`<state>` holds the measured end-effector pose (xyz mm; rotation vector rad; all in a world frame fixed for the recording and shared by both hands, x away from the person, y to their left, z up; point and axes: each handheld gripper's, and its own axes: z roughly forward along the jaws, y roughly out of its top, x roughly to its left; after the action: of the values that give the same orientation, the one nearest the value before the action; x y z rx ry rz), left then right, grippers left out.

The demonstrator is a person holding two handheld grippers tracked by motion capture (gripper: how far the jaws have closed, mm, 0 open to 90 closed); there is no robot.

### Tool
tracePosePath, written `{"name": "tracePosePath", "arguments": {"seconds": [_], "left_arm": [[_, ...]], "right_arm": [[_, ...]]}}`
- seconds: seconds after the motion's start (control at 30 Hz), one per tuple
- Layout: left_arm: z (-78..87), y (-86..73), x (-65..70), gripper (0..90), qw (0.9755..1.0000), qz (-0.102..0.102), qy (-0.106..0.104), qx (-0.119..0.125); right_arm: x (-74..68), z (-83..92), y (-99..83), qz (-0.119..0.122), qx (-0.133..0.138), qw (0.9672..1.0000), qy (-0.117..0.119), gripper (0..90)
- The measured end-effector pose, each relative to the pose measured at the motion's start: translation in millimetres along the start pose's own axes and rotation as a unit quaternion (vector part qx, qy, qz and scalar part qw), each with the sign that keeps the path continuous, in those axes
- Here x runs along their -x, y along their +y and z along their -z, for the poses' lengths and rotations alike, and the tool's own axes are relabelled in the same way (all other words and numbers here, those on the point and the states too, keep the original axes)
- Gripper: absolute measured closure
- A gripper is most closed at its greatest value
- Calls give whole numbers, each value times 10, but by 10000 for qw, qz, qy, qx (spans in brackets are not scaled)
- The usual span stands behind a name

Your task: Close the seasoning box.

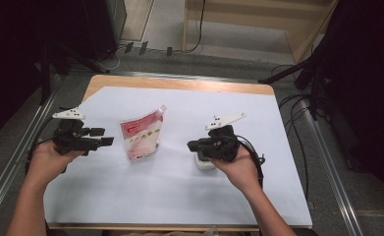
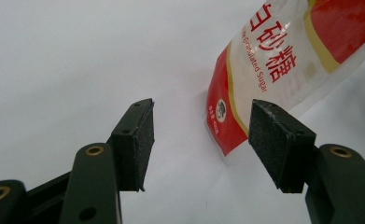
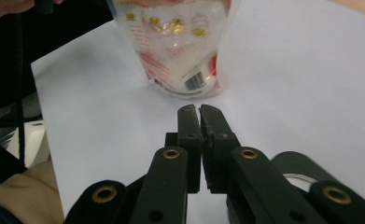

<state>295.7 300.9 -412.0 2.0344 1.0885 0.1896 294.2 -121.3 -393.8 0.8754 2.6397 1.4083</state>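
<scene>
a red, white and clear sugar pouch is stood upright on the white-covered surface, between the 2 hand-held grippers. the left hand-held gripper is held at the surface's left edge, near the pouch but apart from it; its jaws are spread wide with nothing between them, and the pouch's lower corner is seen beyond the gap. the right hand-held gripper is held to the pouch's right, pointed toward it, its jaws pressed together with nothing gripped. a small white object is seen under the right hand.
</scene>
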Motion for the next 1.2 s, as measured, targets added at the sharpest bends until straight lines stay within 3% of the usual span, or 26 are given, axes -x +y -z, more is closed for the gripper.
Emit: {"name": "tracePosePath", "arguments": {"seconds": [0.33, 0.7, 1.2], "left_arm": [[-46, 2, 3, 385, 9999, -1, 119, -6], [-99, 8, 19, 382, 9999, -68, 11, -111], [-141, -2, 12, 377, 9998, -54, 3, -196]], "right_arm": [[166, 240, 14, -74, 24, 9998, -182, 900], [378, 491, -4, -257, 153, 9990, -337, 900], [603, 837, -107, -477, 411, 9950, -777, 900]]}}
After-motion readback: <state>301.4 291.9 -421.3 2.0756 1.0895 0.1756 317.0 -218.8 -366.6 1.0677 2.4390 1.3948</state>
